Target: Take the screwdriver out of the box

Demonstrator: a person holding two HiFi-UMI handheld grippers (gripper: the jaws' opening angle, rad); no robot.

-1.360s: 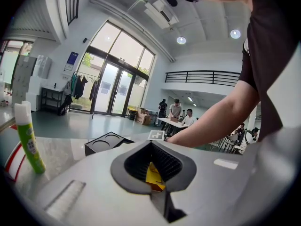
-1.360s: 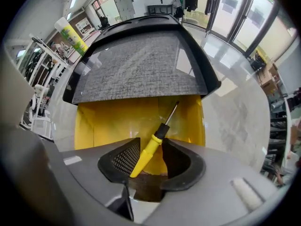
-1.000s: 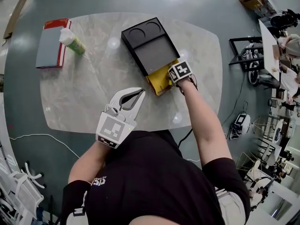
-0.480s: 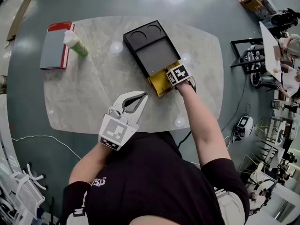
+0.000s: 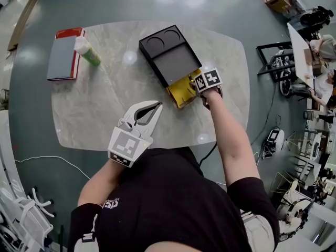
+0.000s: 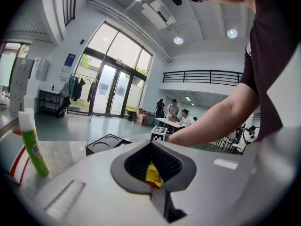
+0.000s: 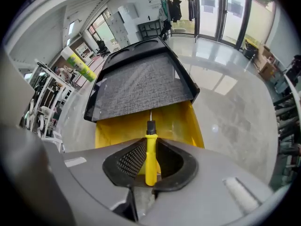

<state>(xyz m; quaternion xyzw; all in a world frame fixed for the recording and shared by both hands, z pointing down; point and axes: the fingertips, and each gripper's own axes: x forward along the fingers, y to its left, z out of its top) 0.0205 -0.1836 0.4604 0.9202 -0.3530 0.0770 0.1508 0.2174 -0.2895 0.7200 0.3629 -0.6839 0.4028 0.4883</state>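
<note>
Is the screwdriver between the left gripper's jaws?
No, the yellow screwdriver stands between the right gripper's jaws, which have just been closing; the left gripper's jaws hold nothing.

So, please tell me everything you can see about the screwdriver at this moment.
The screwdriver has a slim yellow handle, plastic by its look, a short black collar and a thin metal shaft. It points away from the right tool, toward the black cover, over the inside of the open yellow box. Its handle stands between the tool's jaws, which have just been closing and seem to press on it from both sides. Whether it rests on the box floor I cannot tell.
</note>
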